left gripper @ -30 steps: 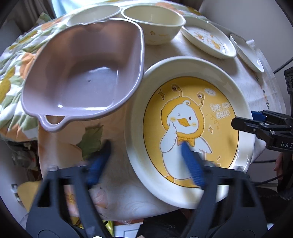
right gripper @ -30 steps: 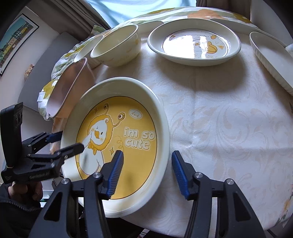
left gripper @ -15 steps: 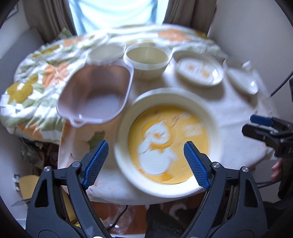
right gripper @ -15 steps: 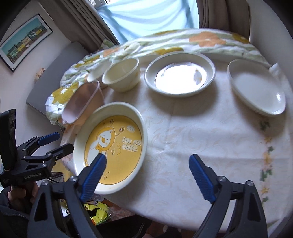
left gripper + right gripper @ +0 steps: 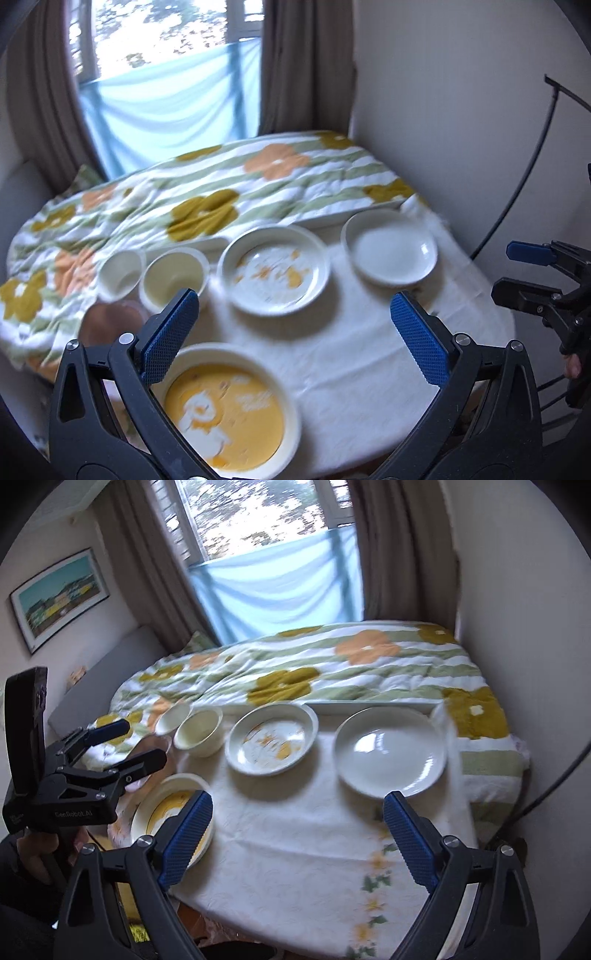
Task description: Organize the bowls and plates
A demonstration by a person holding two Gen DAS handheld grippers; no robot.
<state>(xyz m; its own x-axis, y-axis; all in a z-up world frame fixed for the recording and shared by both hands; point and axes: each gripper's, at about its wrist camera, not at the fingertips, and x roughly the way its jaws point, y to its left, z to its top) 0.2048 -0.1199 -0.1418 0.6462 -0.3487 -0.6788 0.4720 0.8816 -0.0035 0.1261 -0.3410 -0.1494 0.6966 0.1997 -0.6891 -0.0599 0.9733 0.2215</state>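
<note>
Three round plates on the desk: one cream plate with yellow duck print (image 5: 225,410), one cream deep plate with small orange motifs (image 5: 271,738), one plain white glossy plate (image 5: 389,753). Two small cream bowls, side by side: nearer one (image 5: 199,731), farther one (image 5: 173,716). One pinkish plastic tub (image 5: 110,321), partly hidden. Two black tools with blue pads: left tool (image 5: 295,332), right tool (image 5: 299,834). One framed picture (image 5: 59,598) on wall.

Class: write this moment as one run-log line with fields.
left claw: opening, empty | right claw: open, empty | yellow duck-print plate: on table | stacking: not begun
</note>
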